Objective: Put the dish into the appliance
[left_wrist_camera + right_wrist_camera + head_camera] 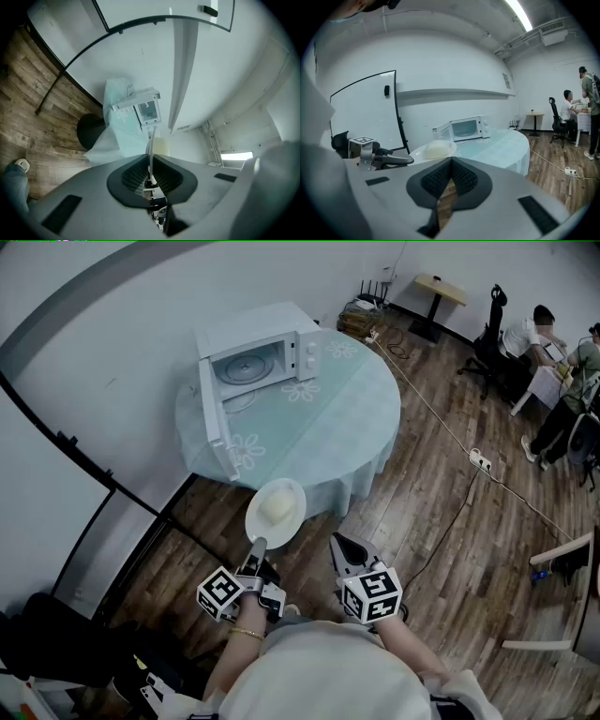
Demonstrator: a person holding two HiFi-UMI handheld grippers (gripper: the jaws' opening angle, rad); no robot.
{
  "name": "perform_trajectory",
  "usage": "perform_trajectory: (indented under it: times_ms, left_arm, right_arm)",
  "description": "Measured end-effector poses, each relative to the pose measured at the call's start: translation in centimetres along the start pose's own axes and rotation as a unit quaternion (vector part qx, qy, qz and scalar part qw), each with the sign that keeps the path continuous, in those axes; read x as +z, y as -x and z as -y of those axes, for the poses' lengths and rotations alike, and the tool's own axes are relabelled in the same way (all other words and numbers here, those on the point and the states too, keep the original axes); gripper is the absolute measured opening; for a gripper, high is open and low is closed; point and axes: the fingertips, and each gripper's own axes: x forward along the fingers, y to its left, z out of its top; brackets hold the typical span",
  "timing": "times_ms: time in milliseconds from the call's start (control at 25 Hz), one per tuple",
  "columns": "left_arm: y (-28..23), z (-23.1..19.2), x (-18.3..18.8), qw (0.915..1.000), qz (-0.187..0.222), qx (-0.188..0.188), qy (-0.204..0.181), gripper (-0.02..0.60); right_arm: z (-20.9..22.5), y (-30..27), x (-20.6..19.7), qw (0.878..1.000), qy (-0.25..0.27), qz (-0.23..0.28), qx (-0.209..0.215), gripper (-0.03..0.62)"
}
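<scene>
While we face the round surface (361,442), our left hand-held gripper (257,547) is clamped narrow on the near rim of the dish (276,510), a white plate w/ a pale domed lump on it. In the left gripper view the plate's thin edge runs straight btw. the jaws. The dish hangs roughly level in the air at the near edge of the surface; we can't tell whether it touches the teal cloth. Further back on the surface sits the white microwave (262,348), w/ its door (212,423) wide open toward us and the glass turntable showing inside. Dish & microwave are well apart. To the right, our right hand-held gripper (339,545) holds nothing, jaws together, tips meeting. Far right, two people (574,390) are at a desk across the wood floor.
</scene>
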Motion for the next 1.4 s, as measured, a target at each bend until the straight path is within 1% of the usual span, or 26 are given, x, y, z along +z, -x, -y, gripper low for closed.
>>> perform_trajectory:
  times_ms: [120,320,480,840,1000,1160,1400]
  left_arm:
    - [1.3,0.5,-1.4,0.9999,0.012,0.004,-0.009,0.034]
    - [2.6,1.2,-5.0,0.9993,0.035,0.006,-0.008,0.034]
    - [3.1,1.4,-7.0,0.9989,0.046,0.008,-0.007,0.034]
    - [2.5,2.4,-10.3,0.9983,0.057,0.008,-0.012,0.035]
    - [2.3,2.7,-11.9,0.9975,0.07,0.009,-0.012,0.035]
    - [2.2,3.0,-13.8,0.9961,0.087,0.015,-0.005,0.035]
    - [2.0,3.0,-15.6,0.9954,0.094,0.017,0.002,0.035]
  right_arm:
    - [0.1,2.0,-0.3,1.0,0.006,0.003,0.016,0.005]
    - [2.0,5.3,-0.7,0.999,0.013,0.004,0.036,0.005]
    - [3.0,7.0,-1.4,0.999,0.016,0.004,0.047,0.005]
    - [5.2,9.4,-1.8,0.998,0.001,0.011,0.066,0.005]
    - [6.7,10.6,-2.4,0.997,0.002,0.006,0.073,0.005]
    - [7.8,11.7,-2.8,0.996,0.01,-0.002,0.089,0.005]
    - [8.9,12.5,-3.1,0.995,0.014,-0.001,0.101,0.005]
